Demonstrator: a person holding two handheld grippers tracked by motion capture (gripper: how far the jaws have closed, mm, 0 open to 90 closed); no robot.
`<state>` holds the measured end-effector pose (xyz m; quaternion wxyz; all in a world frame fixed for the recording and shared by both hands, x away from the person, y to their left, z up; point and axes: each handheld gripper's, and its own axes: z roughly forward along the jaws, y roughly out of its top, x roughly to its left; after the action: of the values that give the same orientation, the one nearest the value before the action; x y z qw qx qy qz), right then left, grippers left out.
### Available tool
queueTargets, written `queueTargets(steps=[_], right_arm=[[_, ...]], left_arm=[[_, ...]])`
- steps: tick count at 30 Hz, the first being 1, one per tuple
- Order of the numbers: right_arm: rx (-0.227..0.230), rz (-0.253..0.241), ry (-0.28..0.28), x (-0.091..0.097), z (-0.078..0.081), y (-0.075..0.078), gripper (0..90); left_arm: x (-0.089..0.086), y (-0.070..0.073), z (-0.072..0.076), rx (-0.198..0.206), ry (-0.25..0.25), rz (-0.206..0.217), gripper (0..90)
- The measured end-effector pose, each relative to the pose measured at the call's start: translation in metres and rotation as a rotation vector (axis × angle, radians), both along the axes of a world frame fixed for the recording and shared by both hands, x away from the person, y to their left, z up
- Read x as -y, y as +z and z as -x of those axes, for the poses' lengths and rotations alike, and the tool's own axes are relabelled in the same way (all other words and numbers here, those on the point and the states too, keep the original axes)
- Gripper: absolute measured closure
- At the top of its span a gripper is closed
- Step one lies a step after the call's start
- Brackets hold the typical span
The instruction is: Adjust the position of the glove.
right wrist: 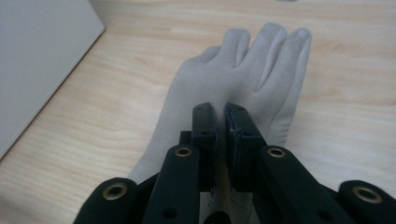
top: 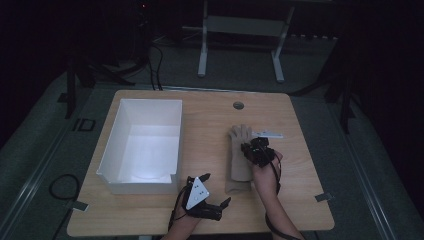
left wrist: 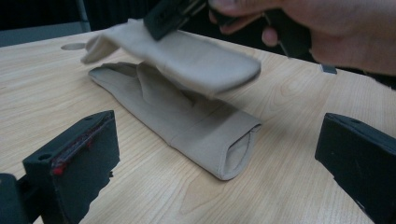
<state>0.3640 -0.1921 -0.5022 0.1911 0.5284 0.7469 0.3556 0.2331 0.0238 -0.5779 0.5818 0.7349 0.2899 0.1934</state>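
the high view is dark, and the wooden table fills the middle of the frame. a white box sits left of centre, open at the top, with its inside lit brightest near the lower edge. right of centre lies a beige glove, fingers toward the top of the frame; from this height the two gloves read as one shape and cannot be told apart.

the right gripper is just right of the glove's middle, and the hand behind it comes up from the bottom edge. in the right gripper view its jaws are clenched, pads almost together, with pale cloth pinched between them low in the frame; the glove spreads out beyond the jaws, fingers pointing to the top, and its cuff is hidden under the gripper. the box is cut off at the upper left.

the left gripper view shows a raised glove in the upper middle, blurred, gripped from above by the other gripper, whose body is cut off by the top edge. a second glove lies flat on the wood under it, open cuff toward the lower right.

the left gripper sits at the bottom centre of the high view, jaws released and wide apart, nothing between them.
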Motion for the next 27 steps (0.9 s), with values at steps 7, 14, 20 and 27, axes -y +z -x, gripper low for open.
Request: queueTargets(steps=[7,14,20,27], right_arm=[[-0.032,0.011,-0.007,-0.006,0.003,-0.018,82.6],[-0.051,0.023,0.004,-0.008,0.007,-0.032,79.3],[-0.062,0.018,0.021,-0.009,0.009,-0.036,76.0],[-0.065,0.018,0.029,-0.01,0.009,-0.041,69.4]], left_arm=[[0.0,0.0,0.0,0.0,-0.001,-0.001,0.1],[0.0,0.0,0.0,-0.003,-0.002,-0.002,0.1],[0.0,0.0,0.0,-0.003,-0.002,-0.005,0.1],[0.001,0.0,-0.001,-0.007,-0.004,-0.007,0.1]])
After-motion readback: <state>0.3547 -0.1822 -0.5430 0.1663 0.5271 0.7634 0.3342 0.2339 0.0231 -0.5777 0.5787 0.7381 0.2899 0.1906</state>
